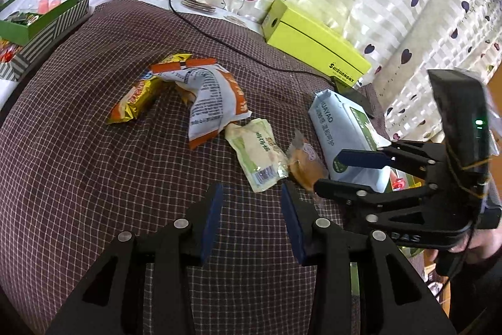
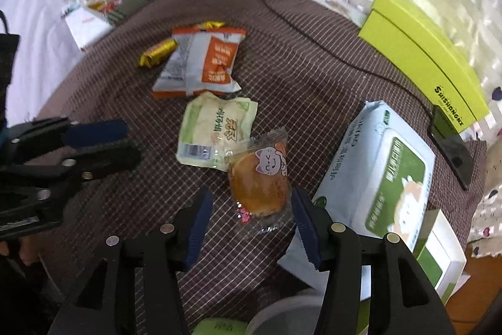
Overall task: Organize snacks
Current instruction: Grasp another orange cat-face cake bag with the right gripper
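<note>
Several snacks lie on the brown checked cloth [image 1: 94, 165]: a gold packet [image 1: 135, 98], an orange and white packet [image 1: 213, 102], a pale green packet [image 1: 257, 154] and a small wrapped cake [image 1: 302, 165]. In the right wrist view the cake [image 2: 259, 178] lies just ahead of my open right gripper [image 2: 251, 215], between its fingers' lines, with the green packet [image 2: 216, 131], the orange and white packet [image 2: 204, 62] and the gold packet [image 2: 158, 52] beyond. My left gripper [image 1: 252, 215] is open and empty, just short of the green packet. My right gripper also shows in the left wrist view [image 1: 339, 171].
A pack of wet wipes [image 2: 379, 175] lies right of the cake, a phone [image 2: 451, 146] and a lime box [image 2: 423, 52] beyond it. A green striped box [image 1: 40, 18] holding snacks stands far left. A black cable [image 1: 219, 36] crosses the cloth.
</note>
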